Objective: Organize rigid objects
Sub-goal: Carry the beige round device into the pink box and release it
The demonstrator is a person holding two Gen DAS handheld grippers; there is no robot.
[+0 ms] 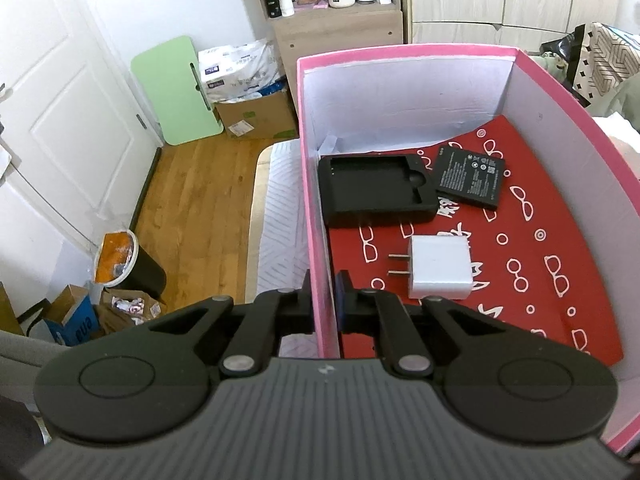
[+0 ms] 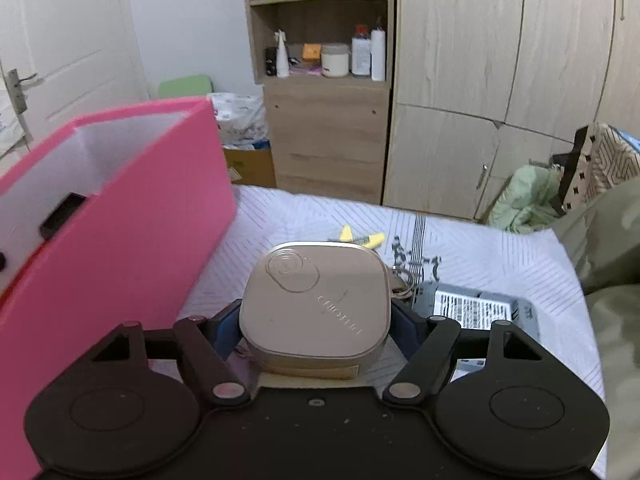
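- Left wrist view, far left: white door point(image 1: 60, 112), wood floor point(image 1: 200, 200), black bin point(image 1: 132, 268) with orange trash, open cardboard boxes on the floor beside it.
- Green board point(image 1: 176, 88) leans on the wall; next to it a cardboard box point(image 1: 256, 116) with a plastic pack on top.
- Left tool point(image 1: 323, 304) is clamped on the near left wall of the pink box point(image 1: 316, 200), one finger outside, one inside, jaws nearly together on the thin wall.
- Pink box sits on a bed with a striped white cover point(image 1: 280, 208); red patterned liner point(image 1: 540, 220) covers its floor.
- Inside, left to right: black tray-like case point(image 1: 376, 188) lying flat, long axis across the view; white plug adapter point(image 1: 438, 268) near the tool, prongs pointing left at the box wall; black flat battery point(image 1: 470, 176) label up, tilted, just beside the case's right end, maybe touching, can't tell.
- Right wrist view: pink box at left, right side wall facing the camera, close beside the tool.
- Right tool point(image 2: 314, 328) stands wide, blue pads against both sides of a beige rounded-square compact point(image 2: 316, 304), lid up, text running away from the camera.
- Beyond the compact: yellow-handled item point(image 2: 360, 236), metal ring clutter point(image 2: 404, 280).
- Right: grey device point(image 2: 476, 312) with barcode label on the bed, partly behind the tool's right finger.
- Background: wooden shelf unit point(image 2: 324, 80) with bottles, wardrobe point(image 2: 500, 80).
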